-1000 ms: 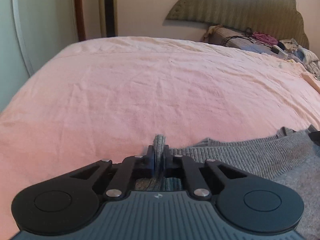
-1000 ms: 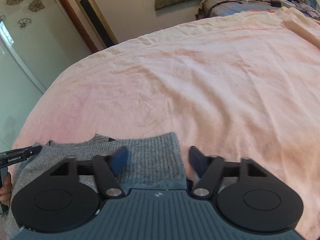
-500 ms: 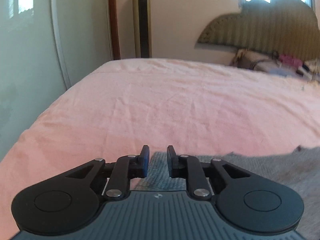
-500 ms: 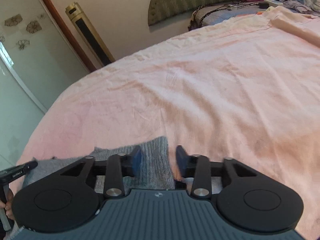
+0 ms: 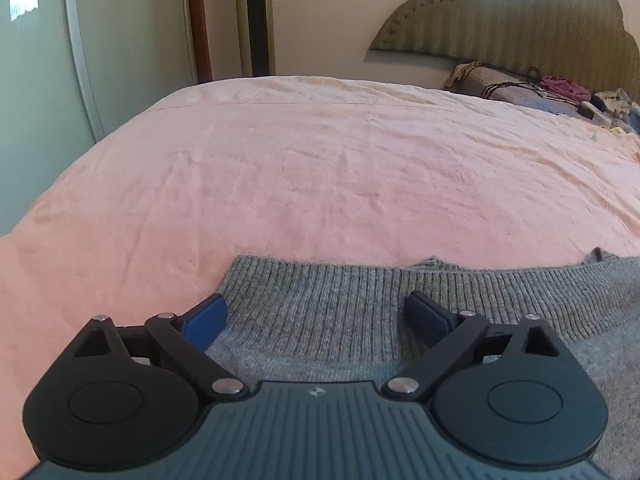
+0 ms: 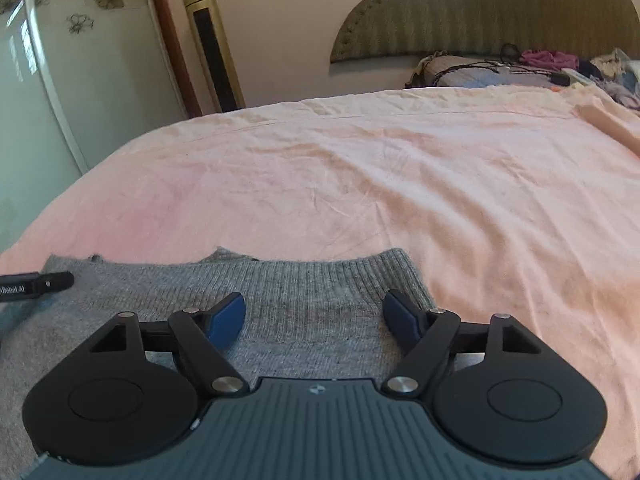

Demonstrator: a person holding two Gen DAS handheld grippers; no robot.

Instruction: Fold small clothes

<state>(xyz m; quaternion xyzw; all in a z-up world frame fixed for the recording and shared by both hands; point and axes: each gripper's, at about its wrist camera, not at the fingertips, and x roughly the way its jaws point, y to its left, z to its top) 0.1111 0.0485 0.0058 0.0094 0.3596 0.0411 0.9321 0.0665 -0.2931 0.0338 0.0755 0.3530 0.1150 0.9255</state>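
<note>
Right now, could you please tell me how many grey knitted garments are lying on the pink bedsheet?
1: a grey ribbed knit sweater lies flat at the near edge of the pink bedsheet, beneath both grippers. More clothes are heaped by the headboard, too small to identify.

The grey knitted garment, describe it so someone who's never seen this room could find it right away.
Start at the wide bed under the pink sheet. The grey garment lies flat at the sheet's near edge, its ribbed band facing the headboard. It is the only grey knit on the open sheet, far from the mixed pile by the headboard.
</note>
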